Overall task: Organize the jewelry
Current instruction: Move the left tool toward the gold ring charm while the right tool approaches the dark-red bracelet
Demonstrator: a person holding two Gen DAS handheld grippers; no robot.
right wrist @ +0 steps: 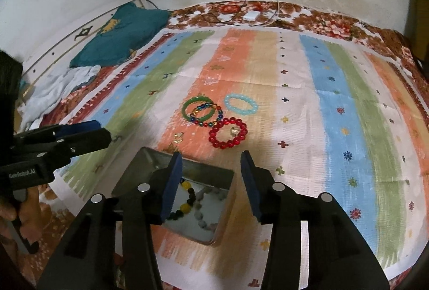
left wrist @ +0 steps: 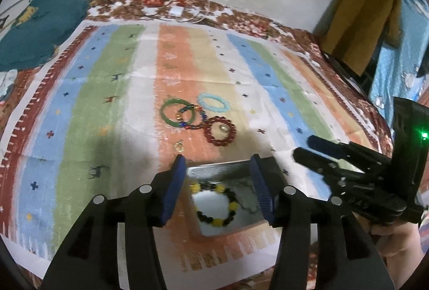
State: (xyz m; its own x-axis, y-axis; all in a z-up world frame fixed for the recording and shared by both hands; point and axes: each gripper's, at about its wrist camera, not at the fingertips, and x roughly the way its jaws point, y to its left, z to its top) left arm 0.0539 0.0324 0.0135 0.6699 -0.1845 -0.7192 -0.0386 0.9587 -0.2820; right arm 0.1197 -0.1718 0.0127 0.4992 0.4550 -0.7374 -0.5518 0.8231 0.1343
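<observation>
Round beaded bracelets [right wrist: 228, 133], square metal tin [right wrist: 139, 169]

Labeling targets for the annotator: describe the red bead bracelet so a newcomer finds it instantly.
Start at the striped cloth on the bed and find the metal tin near its front edge. Just beyond the tin lies a cluster of loose bracelets; the red bead bracelet is the one nearest the tin. It alone has big glossy red beads, with a small pale piece inside its ring.

Both claws hang side by side, jaws spread wide and holding nothing. The left claw [left wrist: 217, 188] and right claw [right wrist: 210, 184] each point forward and downward (a bare hand [left wrist: 396, 233] grips the right one's handle).
</observation>
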